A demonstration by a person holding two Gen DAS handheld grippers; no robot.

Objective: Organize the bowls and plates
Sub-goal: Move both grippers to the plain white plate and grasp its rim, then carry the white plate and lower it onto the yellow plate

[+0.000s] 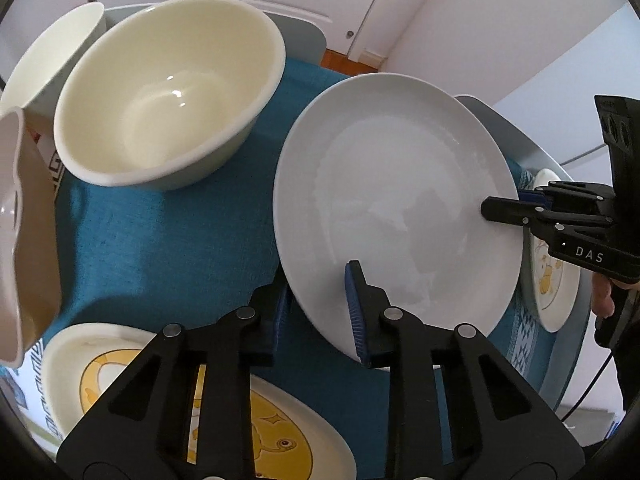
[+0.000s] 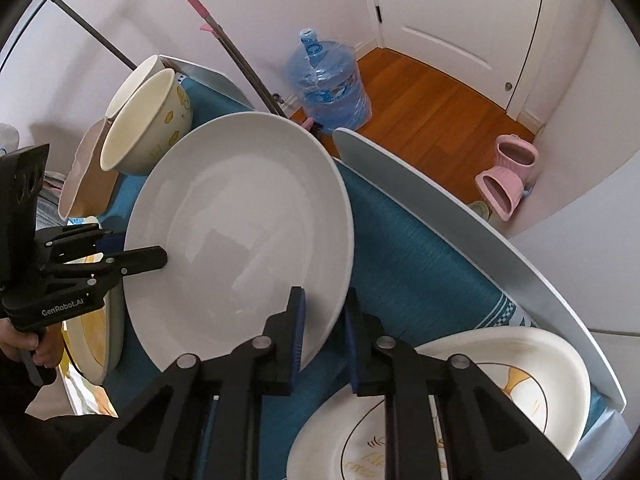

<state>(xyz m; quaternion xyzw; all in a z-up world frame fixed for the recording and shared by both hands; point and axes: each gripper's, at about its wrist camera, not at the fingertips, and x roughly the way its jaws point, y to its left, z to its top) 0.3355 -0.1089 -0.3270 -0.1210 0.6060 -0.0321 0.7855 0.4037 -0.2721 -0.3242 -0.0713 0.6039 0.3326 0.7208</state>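
A large plain white plate [image 1: 392, 200] lies over the blue tablecloth [image 1: 160, 240], and each gripper holds one side of it. My left gripper [image 1: 318, 296] is shut on its near rim, one blue pad on top and the other beneath. Across the plate, my right gripper [image 1: 508, 204] clamps the opposite rim. In the right wrist view the right gripper [image 2: 325, 304] pinches the white plate's [image 2: 240, 208] edge, and the left gripper [image 2: 132, 250] bites its far left rim. I cannot tell whether the plate touches the cloth.
A cream bowl [image 1: 168, 92], a white bowl [image 1: 52, 52] and a pink vessel [image 1: 20, 220] stand left of the plate. Yellow-patterned plates sit near [image 1: 272, 432] and far right [image 1: 552, 272]. Beyond the table edge [image 2: 480, 232] are a water jug [image 2: 328, 88] and pink slippers [image 2: 508, 176].
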